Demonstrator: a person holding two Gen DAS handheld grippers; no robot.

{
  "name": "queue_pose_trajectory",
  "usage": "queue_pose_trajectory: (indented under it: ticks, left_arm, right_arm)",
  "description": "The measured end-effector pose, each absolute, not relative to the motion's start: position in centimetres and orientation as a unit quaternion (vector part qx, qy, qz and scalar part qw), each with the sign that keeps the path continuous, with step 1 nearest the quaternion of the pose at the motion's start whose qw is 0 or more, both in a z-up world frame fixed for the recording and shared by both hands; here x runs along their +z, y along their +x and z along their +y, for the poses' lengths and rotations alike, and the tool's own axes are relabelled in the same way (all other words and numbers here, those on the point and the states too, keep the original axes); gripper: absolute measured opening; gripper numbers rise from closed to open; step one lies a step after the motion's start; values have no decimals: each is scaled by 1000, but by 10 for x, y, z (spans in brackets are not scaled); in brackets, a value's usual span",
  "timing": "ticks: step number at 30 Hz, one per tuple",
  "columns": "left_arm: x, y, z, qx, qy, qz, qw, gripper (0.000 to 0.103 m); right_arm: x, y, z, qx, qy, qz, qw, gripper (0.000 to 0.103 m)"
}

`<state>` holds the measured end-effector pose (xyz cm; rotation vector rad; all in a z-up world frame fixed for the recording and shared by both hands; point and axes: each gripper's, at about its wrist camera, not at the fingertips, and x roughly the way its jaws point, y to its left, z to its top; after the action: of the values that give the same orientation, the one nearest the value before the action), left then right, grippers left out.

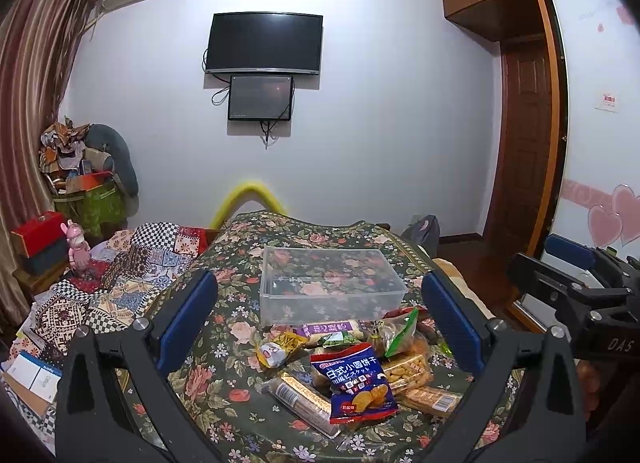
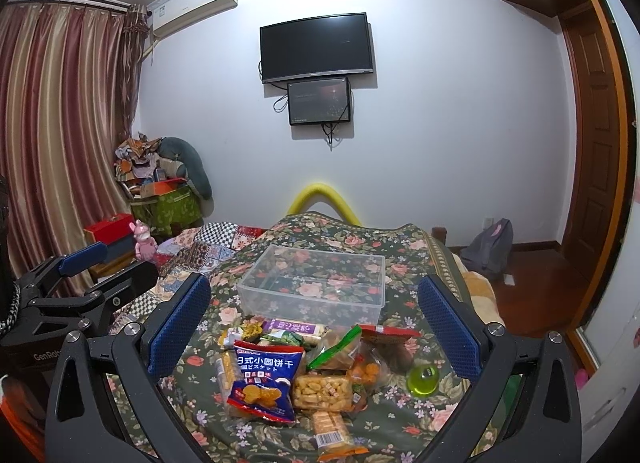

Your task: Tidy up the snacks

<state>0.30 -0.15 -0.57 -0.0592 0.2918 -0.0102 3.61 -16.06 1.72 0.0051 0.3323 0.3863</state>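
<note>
A pile of snack packets lies on the floral cloth in front of both grippers. On top is a blue biscuit bag [image 1: 354, 381] [image 2: 264, 379], with peanut-brittle bars [image 1: 406, 373] [image 2: 322, 391], a purple bar [image 1: 328, 329] [image 2: 298, 329], a green-edged bag [image 2: 340, 351] and a green jelly cup [image 2: 424, 381]. A clear plastic box [image 1: 328, 283] [image 2: 316, 283] stands empty behind the pile. My left gripper [image 1: 320, 323] is open and empty above the pile. My right gripper [image 2: 314, 327] is open and empty too; it also shows in the left wrist view [image 1: 576, 283].
The floral cloth [image 1: 236, 271] [image 2: 404, 247] covers a raised surface on a bed. A patchwork quilt [image 1: 132, 263] lies left. A pink rabbit toy [image 1: 78, 249] and boxes stand on a side table. A wardrobe [image 1: 592, 143] and door are right.
</note>
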Motion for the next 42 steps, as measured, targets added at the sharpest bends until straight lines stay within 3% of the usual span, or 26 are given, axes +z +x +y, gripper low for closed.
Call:
queue_pose_trajectory:
  ticks: [34, 42]
  left_arm:
    - [-13, 7, -5, -5, -29, 153, 988, 103]
    - [-32, 17, -2, -20, -21, 182, 983, 101]
  right_arm:
    - [12, 36, -159, 193, 8, 174, 966, 103]
    - [-19, 47, -164, 186, -11, 223, 957, 103]
